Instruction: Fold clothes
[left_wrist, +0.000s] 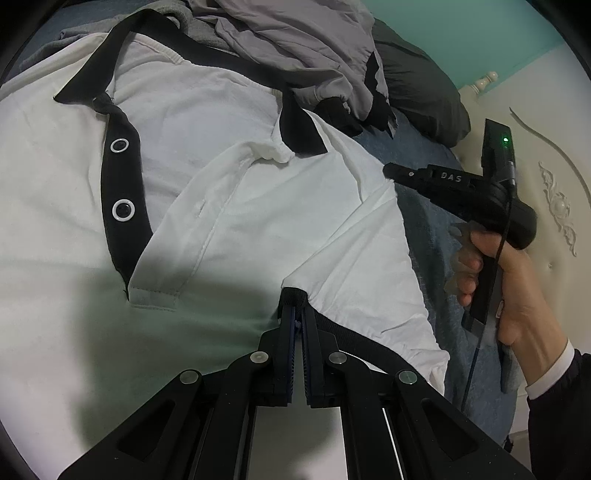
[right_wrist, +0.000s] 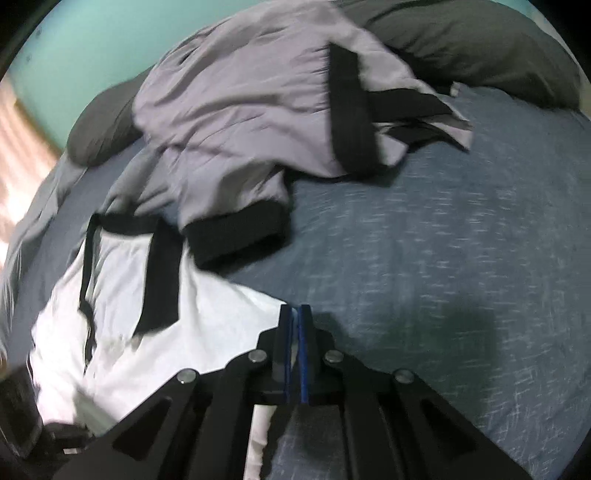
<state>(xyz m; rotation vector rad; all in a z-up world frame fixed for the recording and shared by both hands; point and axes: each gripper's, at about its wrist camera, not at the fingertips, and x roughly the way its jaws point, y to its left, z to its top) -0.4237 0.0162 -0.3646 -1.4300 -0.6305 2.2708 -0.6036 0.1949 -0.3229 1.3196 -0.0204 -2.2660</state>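
Blue bedding (right_wrist: 443, 240) lay under our white polo shirt (left_wrist: 229, 192). Our left gripper (left_wrist: 297, 306) pinched its black-edged sleeve cuff (left_wrist: 295, 293); our right gripper (right_wrist: 295, 314) looked closed on nothing. We judged the sleeve needed a flat, taut carry. Beyond lay a grey jacket (right_wrist: 229, 96).

White letters "DAS" on the black body of the right hand-held gripper (left_wrist: 397, 171), no other readable text
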